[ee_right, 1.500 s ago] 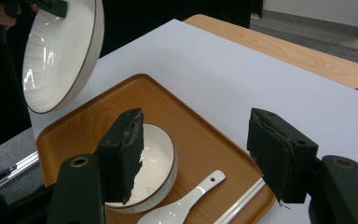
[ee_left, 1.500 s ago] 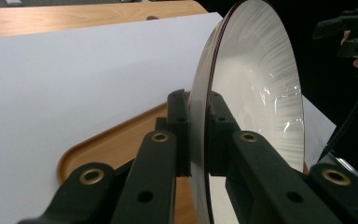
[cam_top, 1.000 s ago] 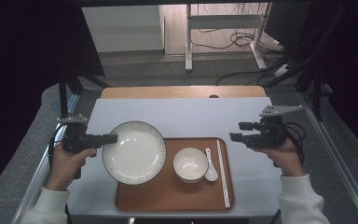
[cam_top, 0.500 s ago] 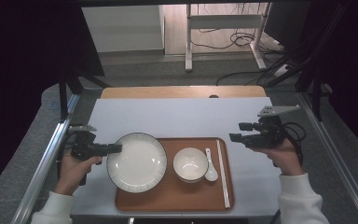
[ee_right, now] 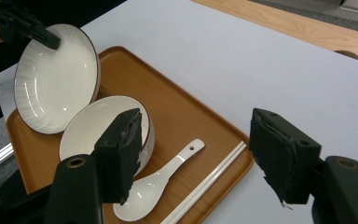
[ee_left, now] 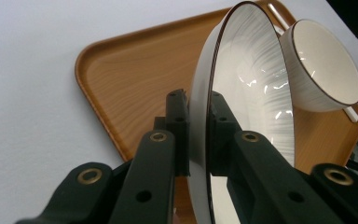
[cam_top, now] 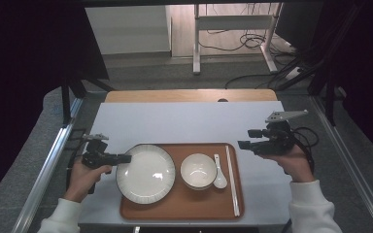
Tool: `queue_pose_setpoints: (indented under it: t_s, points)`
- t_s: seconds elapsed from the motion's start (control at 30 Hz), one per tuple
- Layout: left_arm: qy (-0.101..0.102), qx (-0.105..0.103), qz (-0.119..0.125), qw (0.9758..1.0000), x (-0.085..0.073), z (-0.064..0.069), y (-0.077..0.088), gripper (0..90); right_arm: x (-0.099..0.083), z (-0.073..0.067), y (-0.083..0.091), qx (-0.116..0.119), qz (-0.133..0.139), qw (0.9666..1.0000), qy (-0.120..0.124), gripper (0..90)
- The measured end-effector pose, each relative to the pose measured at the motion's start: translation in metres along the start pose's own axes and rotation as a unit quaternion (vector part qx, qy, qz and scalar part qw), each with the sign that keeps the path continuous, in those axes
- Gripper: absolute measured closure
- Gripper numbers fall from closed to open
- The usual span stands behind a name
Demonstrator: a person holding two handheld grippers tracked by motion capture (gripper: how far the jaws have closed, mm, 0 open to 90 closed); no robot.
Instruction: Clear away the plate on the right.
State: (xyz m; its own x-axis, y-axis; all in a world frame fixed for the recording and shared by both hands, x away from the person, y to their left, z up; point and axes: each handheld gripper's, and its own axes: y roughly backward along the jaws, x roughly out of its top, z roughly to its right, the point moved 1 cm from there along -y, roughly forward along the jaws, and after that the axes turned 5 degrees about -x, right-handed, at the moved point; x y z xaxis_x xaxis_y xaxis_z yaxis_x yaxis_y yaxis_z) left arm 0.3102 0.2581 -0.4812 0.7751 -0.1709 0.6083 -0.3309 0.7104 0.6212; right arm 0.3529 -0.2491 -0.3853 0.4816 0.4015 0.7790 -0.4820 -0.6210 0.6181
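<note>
A wide white plate (cam_top: 145, 172) with a dark rim hangs over the left half of the wooden tray (cam_top: 184, 206). My left gripper (cam_top: 125, 158) is shut on the plate's left rim; in the left gripper view the rim (ee_left: 199, 116) is pinched between the two black jaws. In the right gripper view the plate (ee_right: 56, 77) is tilted, held by the other gripper at top left. A small white bowl (cam_top: 198, 171), a white spoon (cam_top: 219, 177) and white chopsticks (cam_top: 231, 179) lie on the tray. My right gripper (cam_top: 244, 144) hovers open to the right of the tray, with nothing between its jaws.
The tray sits on a white tabletop (cam_top: 189, 124) with a wooden strip (cam_top: 189, 95) along the far edge. Metal rails (cam_top: 48, 165) flank the table on both sides. Desk legs and cables (cam_top: 243, 43) are on the floor beyond.
My left gripper has sunk and come nearer with the plate, which now hangs lower over the tray's left half. The right gripper has kept still.
</note>
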Motion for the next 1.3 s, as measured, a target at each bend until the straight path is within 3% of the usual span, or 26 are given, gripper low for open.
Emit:
queue_pose_setpoints:
  t_s: [0.23, 0.73, 1.3]
  points:
    - [0.016, -0.002, -0.010, 0.9998, -0.001, -0.008, -0.010, 82.8, 0.000, 0.001, 0.002, -0.004, 0.003, 1.0000, -0.002, 33.9]
    - [0.019, -0.002, -0.030, 0.9994, 0.000, -0.018, -0.028, 82.7, -0.002, 0.003, 0.002, -0.014, 0.000, 0.9999, -0.003, 32.8]
    - [0.009, 0.029, -0.047, 0.9984, -0.002, -0.020, -0.048, 77.0, -0.005, 0.007, -0.001, -0.020, -0.010, 0.9997, -0.003, 32.4]
